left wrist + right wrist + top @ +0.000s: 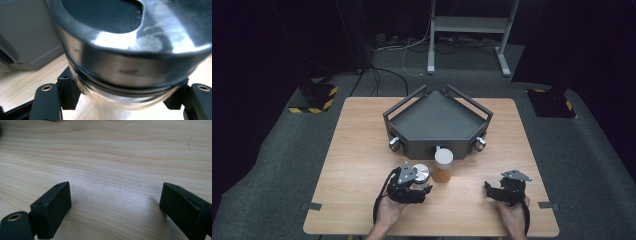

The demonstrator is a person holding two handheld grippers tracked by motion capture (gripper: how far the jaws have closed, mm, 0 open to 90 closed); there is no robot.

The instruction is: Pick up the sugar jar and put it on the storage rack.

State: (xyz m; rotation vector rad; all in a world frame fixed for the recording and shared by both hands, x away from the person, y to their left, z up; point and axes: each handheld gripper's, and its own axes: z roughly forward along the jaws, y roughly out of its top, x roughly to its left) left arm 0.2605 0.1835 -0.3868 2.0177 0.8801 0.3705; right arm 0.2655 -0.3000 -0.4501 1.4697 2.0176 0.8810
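Near the table's front edge, left gripper (416, 186) had the jar (130, 60) clamped under its steel lid, glass probably slick and breakable, right gripper (113, 205) wide, empty.

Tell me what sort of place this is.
Probably a lab or recording studio, not a home: a lone wooden table stands on grey carpet amid dark surroundings, cables trail across the floor, and hazard-striped stand bases flank the table. A metal frame stands behind.
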